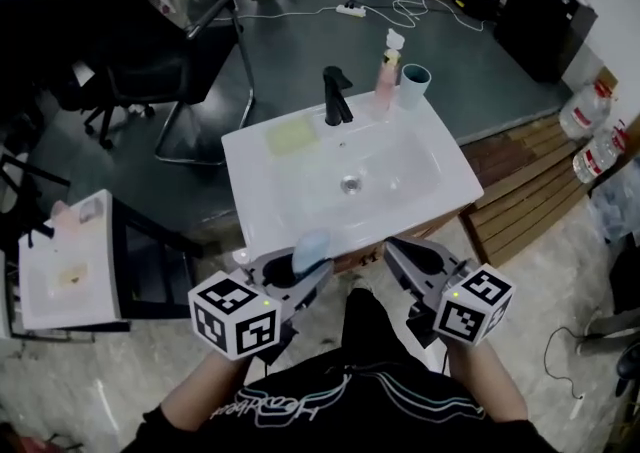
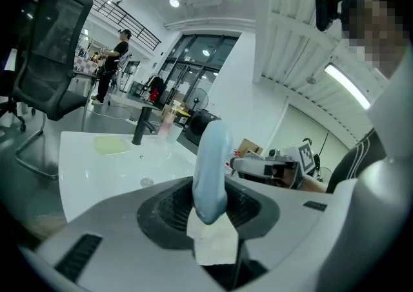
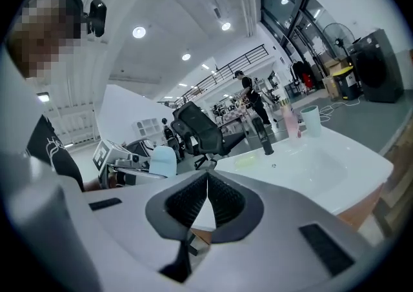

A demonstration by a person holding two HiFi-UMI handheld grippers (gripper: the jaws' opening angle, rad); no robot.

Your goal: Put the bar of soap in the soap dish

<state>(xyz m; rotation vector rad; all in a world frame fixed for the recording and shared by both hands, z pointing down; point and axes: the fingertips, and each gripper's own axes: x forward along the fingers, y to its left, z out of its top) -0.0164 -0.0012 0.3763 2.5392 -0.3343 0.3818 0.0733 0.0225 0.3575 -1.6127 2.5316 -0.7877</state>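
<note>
Item: soap (image 2: 211, 162), a pale blue bar set on edge in the left claw (image 1: 303, 274), whose jaws are part closed and pressing on the bar's near end; most of the bar sticks out past the pads. Destination: dish (image 1: 291, 134), yellow-green, well ahead of that claw and a little to its left, across the basin of the sink (image 1: 420, 191), just left of the faucet (image 1: 336, 96). Right claw (image 3: 206, 199): jaws together with nothing in them, beside the left claw on its right, short of the sink's near rim. Handling, as judged: carry the bar across the basin, clear of the faucet. Lower it until its edge rests in the dish, and only then part the jaws. Smooth soap may slip, so grip it firmly.
</note>
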